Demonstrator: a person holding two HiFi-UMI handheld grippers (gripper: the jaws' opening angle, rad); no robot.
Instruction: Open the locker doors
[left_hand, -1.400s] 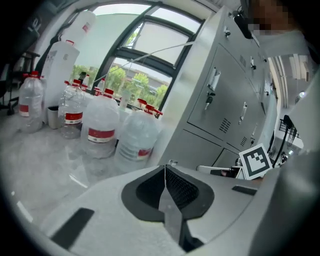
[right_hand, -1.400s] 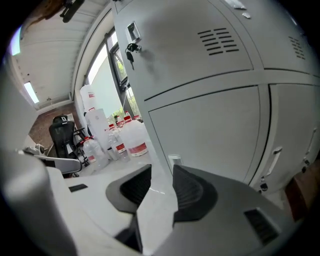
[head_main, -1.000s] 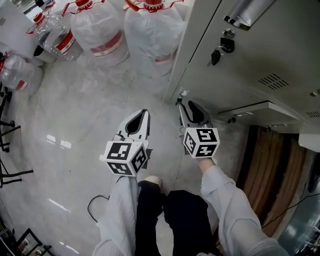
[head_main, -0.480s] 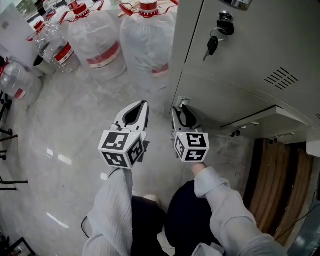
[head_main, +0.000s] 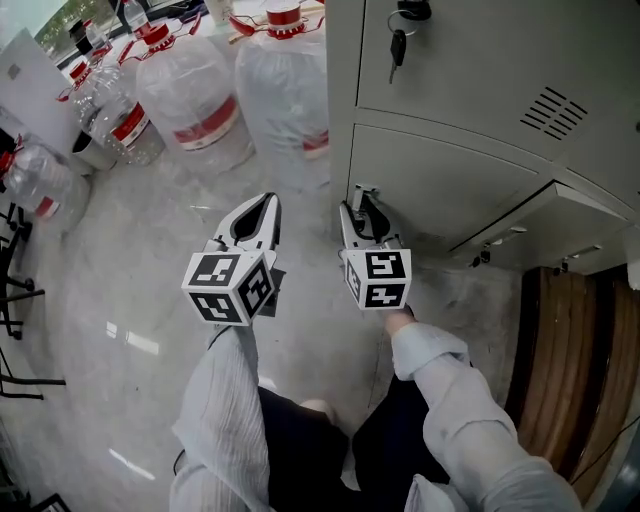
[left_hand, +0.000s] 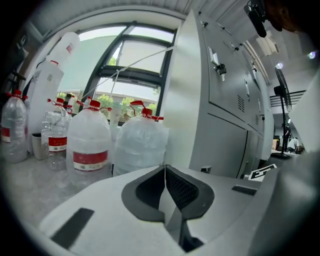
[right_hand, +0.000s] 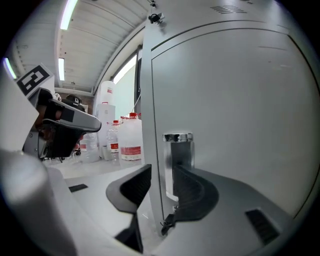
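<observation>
Nearest: person's dark-trousered legs (head_main: 300, 440), mostly hidden under two pale grey sleeves (head_main: 225, 400). The hands are hidden behind the grippers' marker cubes. Both forearms reach fwd side by side, grippers close to level and tipped slightly down.

The left gripper (head_main: 266, 202) hangs over the pale polished stone floor (head_main: 110, 260), near the locker's corner but apart from it. Its jaws are together in the left gripper view, tips meeting, nothing betw them.

The right gripper (head_main: 357, 205) sits at the left edge of the grey metal lower locker door (head_main: 450, 180), which looks closed. Its jaws are abt half apart w/ nothing clamped. In the right gripper view the door's edge and a small upright chrome pull (right_hand: 178, 145) line up w/ the gap. The pull is partly hidden behind one pad (right_hand: 192, 190). Can't tell if the tips touch the door.

Farther: big clear plastic water jugs w/ red caps (head_main: 195, 100) stand on the floor left of the locker, the rear ones cut off by the frame top. The grey upper locker door (head_main: 480, 60) is also cut off at the top, w/ a dark key (head_main: 397, 45) hanging from its lock.
</observation>
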